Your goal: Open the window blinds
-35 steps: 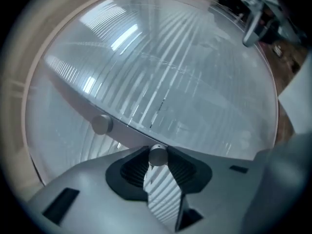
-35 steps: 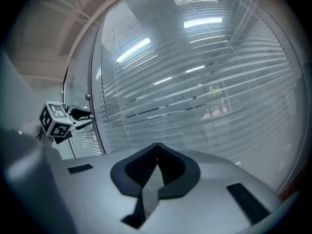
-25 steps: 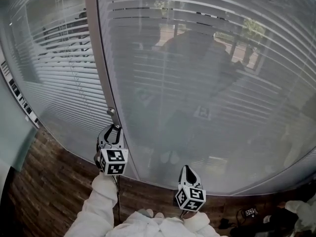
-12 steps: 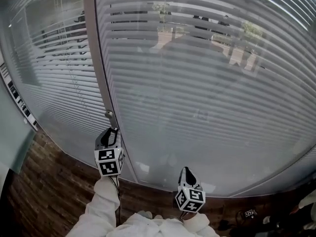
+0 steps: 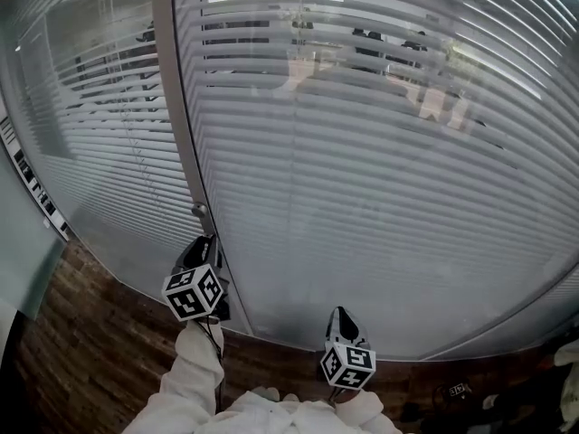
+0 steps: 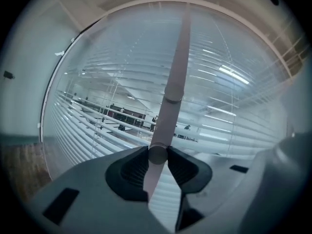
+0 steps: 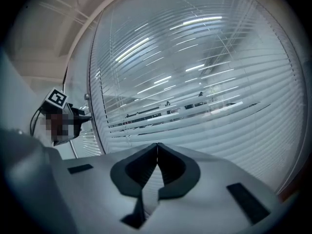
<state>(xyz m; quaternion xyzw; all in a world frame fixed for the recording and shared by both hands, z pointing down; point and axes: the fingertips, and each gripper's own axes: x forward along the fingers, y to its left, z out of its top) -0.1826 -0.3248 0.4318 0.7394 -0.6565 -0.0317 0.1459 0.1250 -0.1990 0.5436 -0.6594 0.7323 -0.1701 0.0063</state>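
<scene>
L gripper (image 6: 157, 156) clamped on tilt wand (image 6: 174, 72) | R gripper (image 7: 157, 147) jaws together, empty | blinds (image 5: 380, 170) slats angled, room visible thru gaps

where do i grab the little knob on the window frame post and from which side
Grip the knob across its round sides near the free end, coming straight at the glass. It sticks out from the frame post toward the person, so an end-on hold probably lets the wrist roll it. The left gripper has its tongs clamped on it this way.
</scene>
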